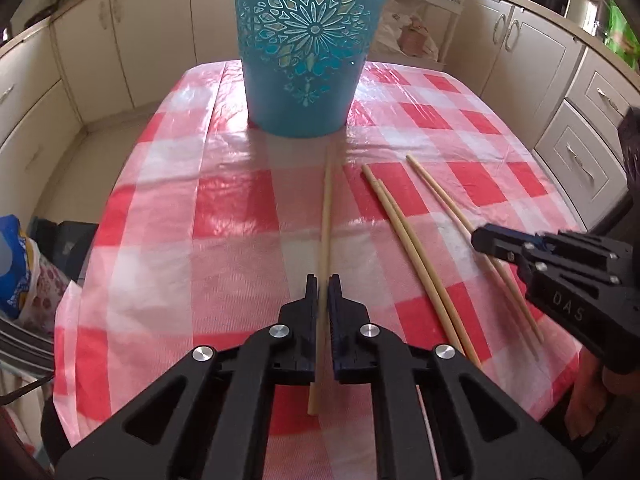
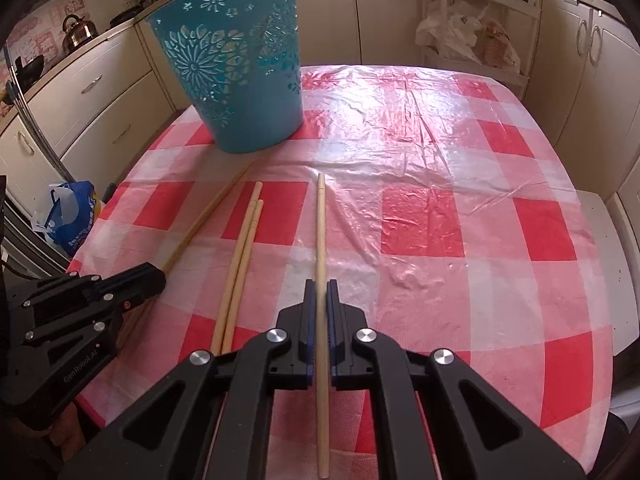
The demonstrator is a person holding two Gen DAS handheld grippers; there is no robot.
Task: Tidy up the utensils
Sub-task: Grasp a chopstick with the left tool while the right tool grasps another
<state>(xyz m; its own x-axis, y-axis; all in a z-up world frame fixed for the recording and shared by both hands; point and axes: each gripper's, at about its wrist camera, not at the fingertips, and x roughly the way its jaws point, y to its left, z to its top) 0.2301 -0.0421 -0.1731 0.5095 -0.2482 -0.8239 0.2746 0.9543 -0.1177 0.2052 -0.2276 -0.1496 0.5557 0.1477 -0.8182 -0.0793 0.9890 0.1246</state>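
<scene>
A teal cut-out basket stands at the far side of the red-and-white checked table; it also shows in the right wrist view, with stick ends poking above its rim. My left gripper is shut on a wooden chopstick that points toward the basket. My right gripper is shut on another chopstick. Two chopsticks lie side by side on the cloth between the grippers, also seen in the right wrist view. In the left wrist view, two sticks show beyond the right gripper.
Cream kitchen cabinets surround the table. A white rack with plastic bags stands behind the table. A blue-and-white bag sits on the floor at the left. A kettle rests on the counter.
</scene>
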